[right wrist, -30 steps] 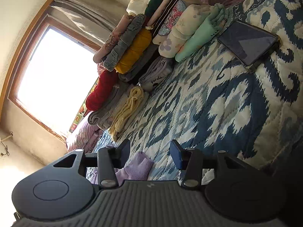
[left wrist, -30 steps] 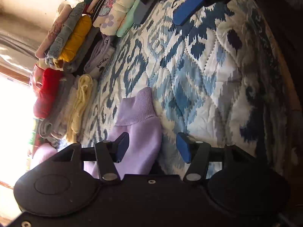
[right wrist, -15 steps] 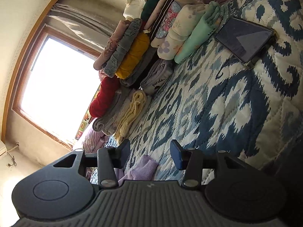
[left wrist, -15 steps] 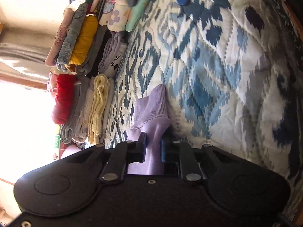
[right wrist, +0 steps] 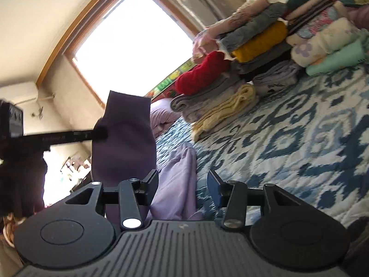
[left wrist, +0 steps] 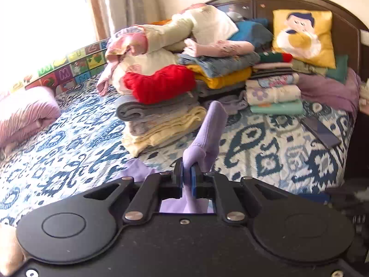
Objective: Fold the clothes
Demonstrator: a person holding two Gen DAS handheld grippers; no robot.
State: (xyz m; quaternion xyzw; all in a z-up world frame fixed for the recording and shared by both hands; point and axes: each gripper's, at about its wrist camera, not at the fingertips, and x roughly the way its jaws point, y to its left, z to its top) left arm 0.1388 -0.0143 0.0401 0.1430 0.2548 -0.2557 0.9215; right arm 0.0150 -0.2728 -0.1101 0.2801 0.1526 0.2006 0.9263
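Observation:
A lilac ribbed-cuff garment (left wrist: 212, 129) is lifted off the blue-and-white quilt (left wrist: 69, 143). My left gripper (left wrist: 187, 170) is shut on its sleeve, whose cuff end sticks up past the pads while the rest trails down to the left. In the right wrist view that raised sleeve (right wrist: 124, 138) hangs dark against the window, with the left gripper (right wrist: 99, 133) clamped on it from the left. The garment's body (right wrist: 177, 173) lies crumpled on the quilt (right wrist: 299, 143) just ahead of my right gripper (right wrist: 182, 181), which stands open and grips nothing.
Stacks of folded clothes (left wrist: 166, 115) fill the far side of the bed, a red knit (left wrist: 161, 83) on top. A dark tablet (left wrist: 320, 131) lies on the quilt at right, and a rolled pink blanket (left wrist: 25, 113) at left. A yellow pillow (left wrist: 304, 37) leans on the headboard.
The left gripper closed on the lilac sleeve, rose and rolled upright, lifting the sleeve off the quilt. The right gripper rolled and shifted, staying open.

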